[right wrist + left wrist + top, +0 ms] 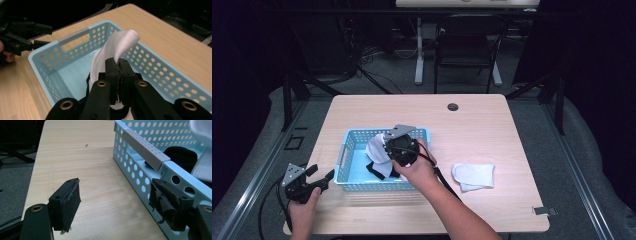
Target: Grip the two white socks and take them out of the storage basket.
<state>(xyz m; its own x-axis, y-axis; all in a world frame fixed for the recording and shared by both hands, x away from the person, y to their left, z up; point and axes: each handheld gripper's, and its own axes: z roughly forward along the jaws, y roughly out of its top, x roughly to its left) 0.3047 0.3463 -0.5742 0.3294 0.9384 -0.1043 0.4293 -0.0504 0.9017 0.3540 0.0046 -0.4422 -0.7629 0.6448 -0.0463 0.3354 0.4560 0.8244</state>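
Note:
A light blue perforated basket (348, 150) (140, 167) (57, 65) stands on the wooden table (492, 125). My right gripper (388, 148) (118, 63) is shut on a white sock (376, 150) (112, 47) and holds it over the basket's inside. A black sock (374, 171) (181, 156) lies in the basket under it. A second white sock (473, 175) rests flat on the table, to the right of the basket. My left gripper (323, 179) (115, 202) is open just outside the basket's left end, near the grey handle (146, 148), with nothing between its jaws.
A round cable hole (453, 107) sits near the table's far edge. Beyond the table stand a chair (467, 47) and a white desk leg (419, 50), with cables on the floor. Bare tabletop lies behind the basket and to its right.

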